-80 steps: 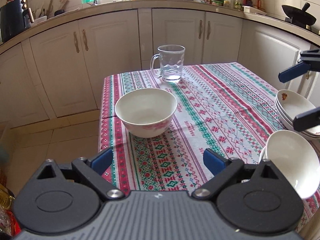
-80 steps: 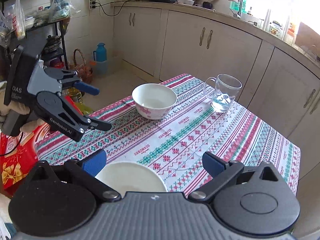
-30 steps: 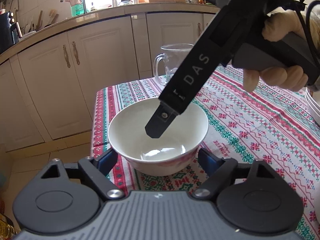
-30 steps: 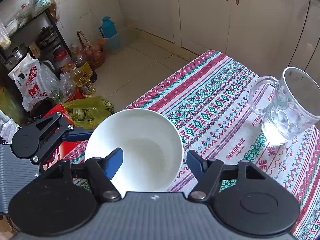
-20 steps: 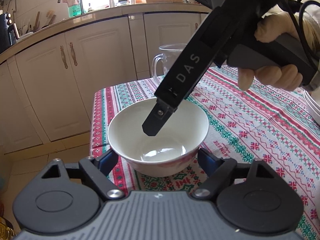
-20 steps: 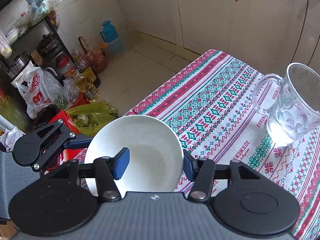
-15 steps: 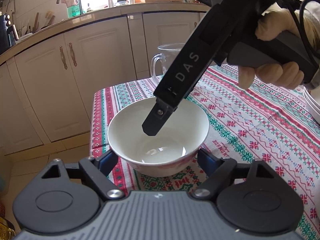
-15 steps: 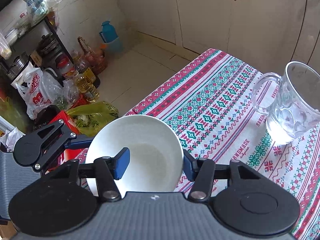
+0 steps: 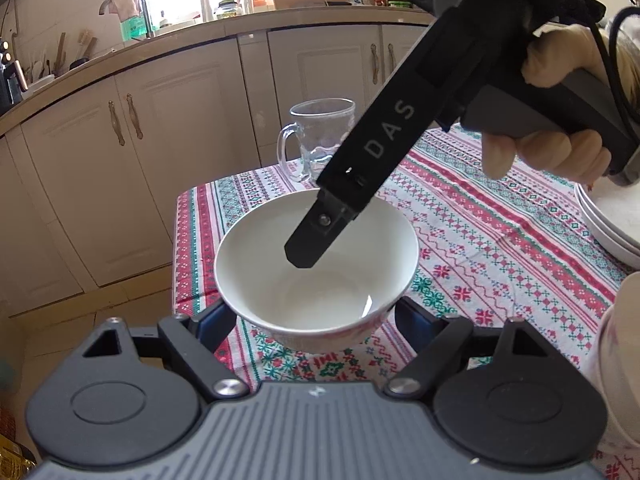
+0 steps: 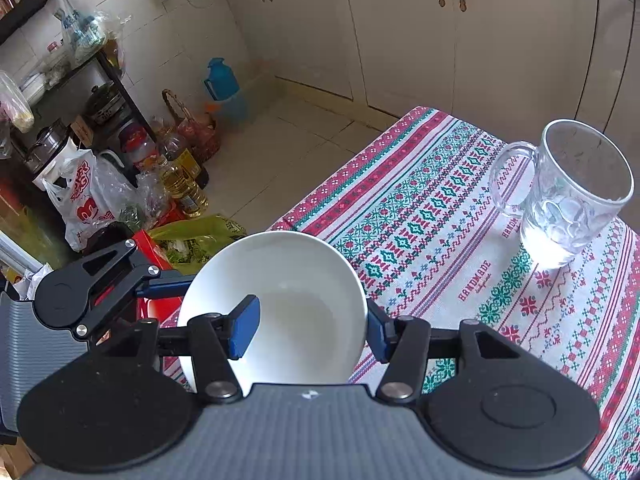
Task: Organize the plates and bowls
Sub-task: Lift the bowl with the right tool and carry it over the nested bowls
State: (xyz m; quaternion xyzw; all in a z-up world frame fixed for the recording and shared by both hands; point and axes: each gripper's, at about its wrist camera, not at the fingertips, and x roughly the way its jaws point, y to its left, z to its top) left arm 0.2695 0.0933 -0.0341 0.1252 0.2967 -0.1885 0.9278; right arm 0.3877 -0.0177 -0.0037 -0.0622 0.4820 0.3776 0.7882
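A white bowl (image 9: 320, 280) (image 10: 296, 280) with a red pattern outside sits near the table's corner on a patterned tablecloth (image 9: 480, 240). My right gripper (image 10: 308, 328) comes down from above; one blue pad (image 10: 244, 328) is inside the bowl and the other (image 10: 376, 334) is outside its wall, shut on the bowl's near rim. It shows as a black finger (image 9: 316, 236) in the left wrist view. My left gripper (image 9: 316, 320) is open, its fingers on either side of the bowl's base.
A glass mug (image 9: 320, 140) (image 10: 568, 196) stands behind the bowl. A stack of white dishes (image 9: 608, 216) sits at the right edge. Another white bowl (image 9: 620, 360) is at the near right. Cabinets (image 9: 160, 160) and floor clutter (image 10: 120, 184) surround the table.
My right gripper came over to the bowl and closed on its rim, one finger inside. My left gripper moved up close to the bowl. The bowl appears slightly raised in the last half second.
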